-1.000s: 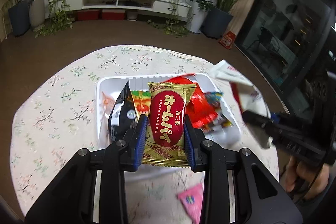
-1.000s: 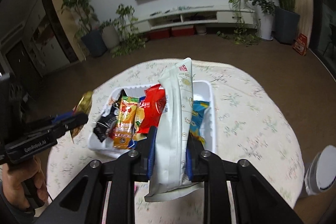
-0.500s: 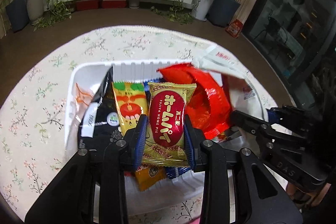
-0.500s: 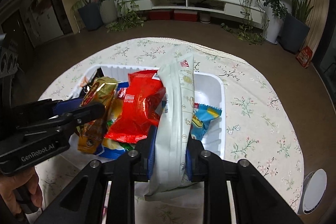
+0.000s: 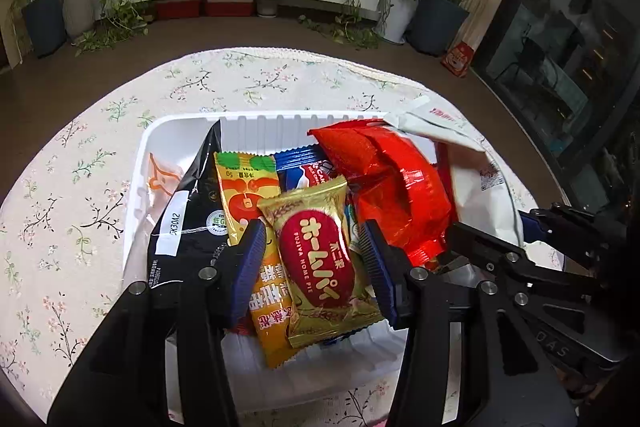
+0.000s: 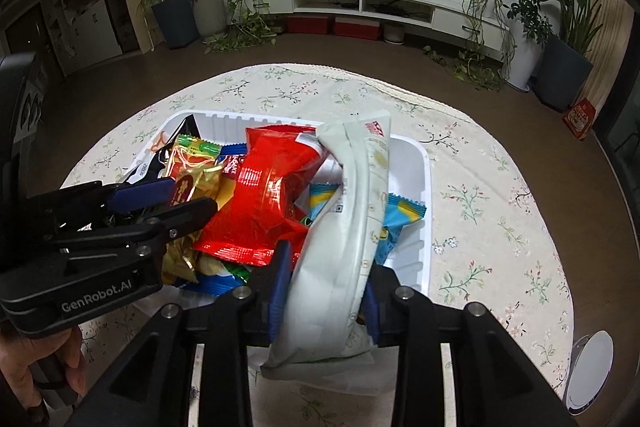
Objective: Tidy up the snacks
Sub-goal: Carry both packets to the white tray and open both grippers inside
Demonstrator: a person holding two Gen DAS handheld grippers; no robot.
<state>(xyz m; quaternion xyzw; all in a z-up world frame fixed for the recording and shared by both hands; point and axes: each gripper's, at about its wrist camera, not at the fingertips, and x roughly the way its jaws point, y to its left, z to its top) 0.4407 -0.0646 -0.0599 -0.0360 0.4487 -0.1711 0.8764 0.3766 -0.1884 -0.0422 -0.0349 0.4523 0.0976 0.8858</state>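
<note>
A white tray (image 5: 260, 125) on the round table holds several snack packets. My left gripper (image 5: 313, 225) hangs low over it and its jaws are opening. The gold and red pie packet (image 5: 316, 259) lies tilted between them on an orange packet (image 5: 244, 183), with a gap at the left pad. To its right sits a red bag (image 5: 392, 179); a black bag (image 5: 184, 227) lies at the left. My right gripper (image 6: 326, 259) is at the tray's near edge, jaws opening slightly. The long white snack bag (image 6: 352, 211) still fills the gap between its pads and leans on the red bag (image 6: 268, 195).
The floral tablecloth (image 5: 80, 187) surrounds the tray, and the brown floor lies beyond the round edge. A blue and yellow packet (image 6: 404, 215) lies in the tray's right part. A white round object (image 6: 592, 367) sits at the right edge. A hand (image 6: 36, 375) holds the left gripper's handle.
Both grippers came down over the tray. The left jaws widened and the pie packet tipped onto the pile. The right jaws parted a little and the white bag puffed out.
</note>
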